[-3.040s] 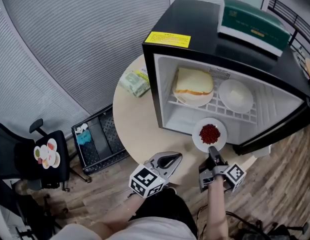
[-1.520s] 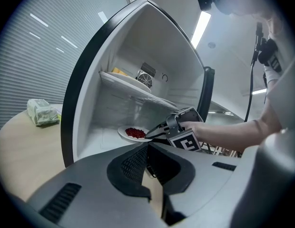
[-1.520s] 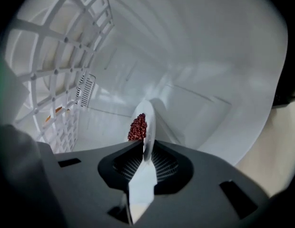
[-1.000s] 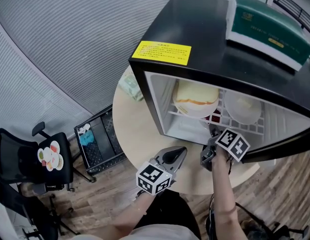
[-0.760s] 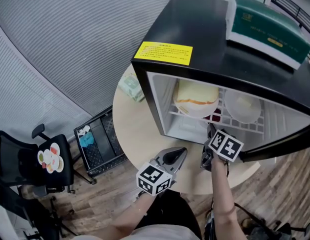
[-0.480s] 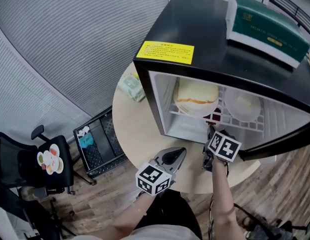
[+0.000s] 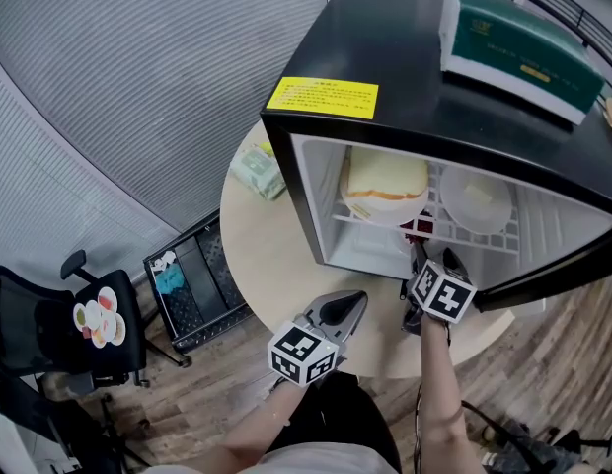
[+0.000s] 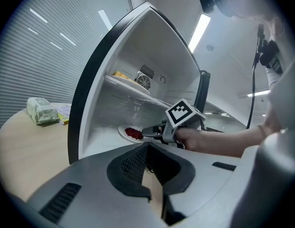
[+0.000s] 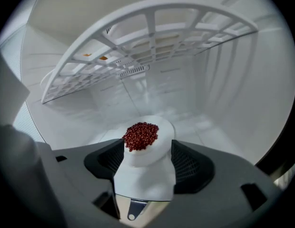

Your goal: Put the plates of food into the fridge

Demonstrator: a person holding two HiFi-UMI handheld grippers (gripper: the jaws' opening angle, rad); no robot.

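The plate of red beans (image 9: 142,136), earlier outside the fridge (image 7: 385,57), now sits on the fridge floor. The right gripper (image 9: 145,151) jaws, just opening, flank it loosely. The left gripper (image 8: 148,147) is closed, empty, outside the fridge.

Plates (image 7: 385,188) (image 7: 476,201) (image 9: 146,144) x3, grippers (image 7: 357,300) (image 7: 421,257) x2, fridge (image 7: 385,42) x1, grn box (image 7: 518,36) x1, chair (image 7: 35,299) x1.

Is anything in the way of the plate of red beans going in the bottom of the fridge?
Nothing visible. The plate of red beans already sits on the fridge floor, under the wire shelf. The right hand-held gripper has its jaws, just opened wider, either side of it.
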